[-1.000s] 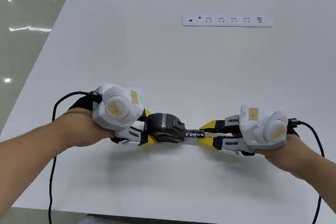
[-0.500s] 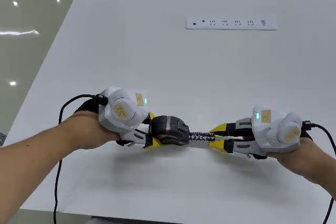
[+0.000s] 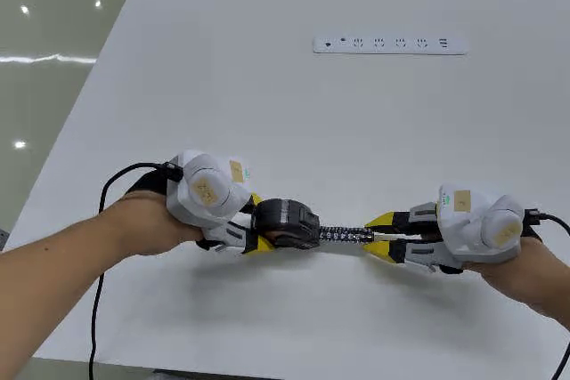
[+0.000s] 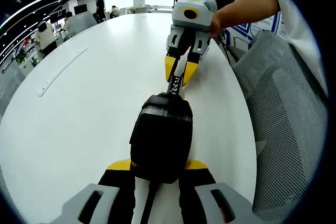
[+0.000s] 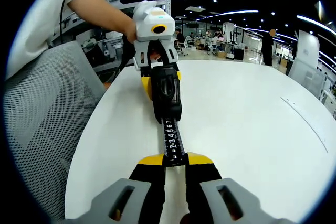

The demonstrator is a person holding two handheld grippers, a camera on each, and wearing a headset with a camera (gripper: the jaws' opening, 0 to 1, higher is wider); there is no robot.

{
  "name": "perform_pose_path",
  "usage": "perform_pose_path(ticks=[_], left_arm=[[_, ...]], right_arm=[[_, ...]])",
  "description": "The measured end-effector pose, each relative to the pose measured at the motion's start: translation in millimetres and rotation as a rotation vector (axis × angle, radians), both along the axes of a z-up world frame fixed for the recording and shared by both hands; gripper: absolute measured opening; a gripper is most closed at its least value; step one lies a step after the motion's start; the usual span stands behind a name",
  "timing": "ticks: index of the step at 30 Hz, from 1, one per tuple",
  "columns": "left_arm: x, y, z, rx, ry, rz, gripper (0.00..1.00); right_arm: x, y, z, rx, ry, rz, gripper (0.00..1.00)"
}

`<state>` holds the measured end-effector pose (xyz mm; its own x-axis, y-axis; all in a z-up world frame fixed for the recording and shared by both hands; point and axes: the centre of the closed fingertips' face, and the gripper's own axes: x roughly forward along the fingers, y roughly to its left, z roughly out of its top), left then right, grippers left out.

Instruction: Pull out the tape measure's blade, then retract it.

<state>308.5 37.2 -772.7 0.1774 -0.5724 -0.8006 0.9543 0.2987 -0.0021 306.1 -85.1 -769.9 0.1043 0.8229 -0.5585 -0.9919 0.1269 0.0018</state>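
Low in the head view's centre, the left gripper (image 3: 253,236) clamps the black tape measure (image 3: 285,222) by its case, jaws closed on both sides. At lower right, the right gripper (image 3: 378,235) pinches the end of the short numbered blade (image 3: 346,234) stretched between them.

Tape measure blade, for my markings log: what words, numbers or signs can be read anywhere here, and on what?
"234567": white numerals on the black blade, in the right gripper view.
Power strip: markings too small to read.
Tan stickers: too small to read.
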Motion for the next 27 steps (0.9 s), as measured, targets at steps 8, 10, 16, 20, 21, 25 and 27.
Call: perform_pose_path(ticks=[8, 10, 16, 20, 21, 25, 27], left_arm=[[0.3, -0.8, -0.5, 0.0, -0.001, -0.002, 0.28], [0.2, -1.1, -0.6, 0.0, 0.0, -0.003, 0.28], [0.0, -2.1, -0.7, -0.002, -0.001, -0.005, 0.28], [0.0, -2.9, -0.6, -0.004, -0.001, -0.004, 0.28], [-0.1, -3.1, -0.5, -0.004, -0.002, -0.005, 0.28], [-0.4, -3.8, 0.0, -0.006, -0.002, -0.004, 0.28], [-0.4, -4.0, 0.2, -0.009, -0.003, -0.001, 0.28]], right_arm=[[0.7, -11.3, 0.3, -0.001, -0.002, -0.012, 0.09], [0.9, -13.5, 0.2, -0.002, -0.003, -0.016, 0.09], [0.6, -19.7, -0.3, -0.01, -0.005, -0.02, 0.09], [-0.1, -25.4, -1.4, -0.016, -0.004, -0.026, 0.09], [0.0, -26.2, -1.2, -0.016, -0.003, -0.028, 0.09], [0.0, -29.9, -0.5, -0.019, -0.005, -0.034, 0.09], [0.3, -31.8, -1.1, -0.022, -0.005, -0.039, 0.09]])
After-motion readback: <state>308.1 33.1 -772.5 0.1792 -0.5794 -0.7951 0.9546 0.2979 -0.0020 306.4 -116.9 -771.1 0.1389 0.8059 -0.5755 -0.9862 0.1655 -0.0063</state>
